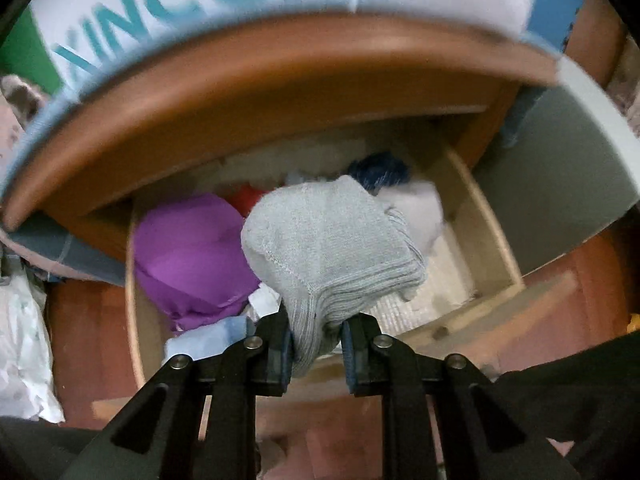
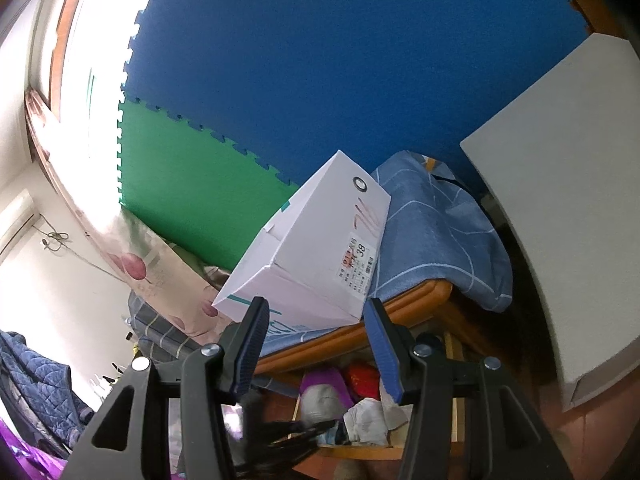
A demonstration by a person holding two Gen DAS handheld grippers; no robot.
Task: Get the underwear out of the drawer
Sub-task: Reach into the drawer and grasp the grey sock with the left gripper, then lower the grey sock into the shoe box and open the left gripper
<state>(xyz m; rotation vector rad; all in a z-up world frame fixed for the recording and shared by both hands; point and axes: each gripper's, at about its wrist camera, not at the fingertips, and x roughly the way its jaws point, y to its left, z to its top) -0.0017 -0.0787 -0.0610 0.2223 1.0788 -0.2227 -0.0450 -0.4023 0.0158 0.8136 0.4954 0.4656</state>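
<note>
My left gripper [image 1: 316, 340] is shut on grey knitted underwear [image 1: 332, 244] and holds it above the open wooden drawer [image 1: 476, 216]. Inside the drawer lie a purple garment [image 1: 192, 248], a red item [image 1: 250, 196], a dark blue item [image 1: 380, 168] and a light blue piece [image 1: 208, 340]. My right gripper [image 2: 316, 344] is open and empty, raised in front of the cabinet. In the right wrist view the drawer [image 2: 348, 412] shows below it, with the grey underwear [image 2: 322, 400] and the left gripper's blurred dark fingers [image 2: 288, 428] by it.
A white shoebox [image 2: 316, 248] sits on blue cloth [image 2: 436, 224] atop the orange-brown wooden cabinet [image 1: 248, 96]. Blue and green foam mats [image 2: 320, 60] cover the wall behind. A grey board [image 2: 560, 200] stands at the right. Bedding and bags lie at the left.
</note>
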